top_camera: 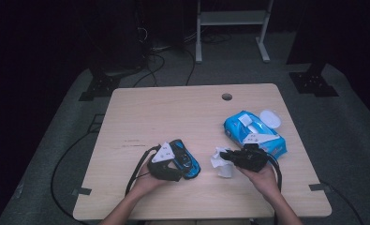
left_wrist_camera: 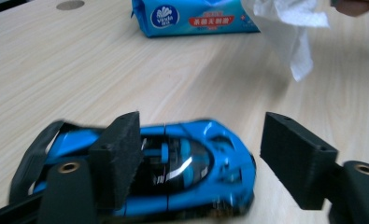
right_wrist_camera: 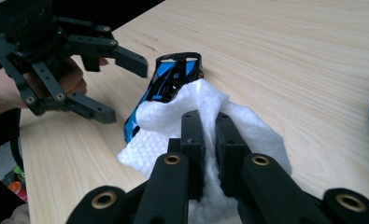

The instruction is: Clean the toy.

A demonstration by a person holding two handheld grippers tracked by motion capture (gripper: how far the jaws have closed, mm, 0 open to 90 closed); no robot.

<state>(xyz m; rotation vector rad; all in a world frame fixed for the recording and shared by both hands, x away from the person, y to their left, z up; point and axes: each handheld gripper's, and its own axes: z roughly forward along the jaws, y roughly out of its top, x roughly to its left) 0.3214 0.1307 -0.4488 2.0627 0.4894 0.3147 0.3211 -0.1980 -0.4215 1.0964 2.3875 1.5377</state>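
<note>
Near the worktop's front edge: small glossy blue toy car (left_wrist_camera: 173, 168), lying flat on the wood
Left gripper (left_wrist_camera: 198, 163): jaws apart, astride the car, not pressing it
Right gripper (right_wrist_camera: 209, 140): clamped on a crumpled white paper wipe (right_wrist_camera: 173, 121), right of the car
Toward the right edge: blue plastic wipes pack (top_camera: 254, 133)

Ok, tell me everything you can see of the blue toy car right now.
The blue toy car is a glossy sports-car model, plastic by the look, bright blue with black trim, dark windows and a black rear wing. It lies flat on the wooden table, near its front edge. The left gripper stands open around it, one jaw over its roof; whether that jaw touches I can't tell. The white wipe hangs nearby.
</note>
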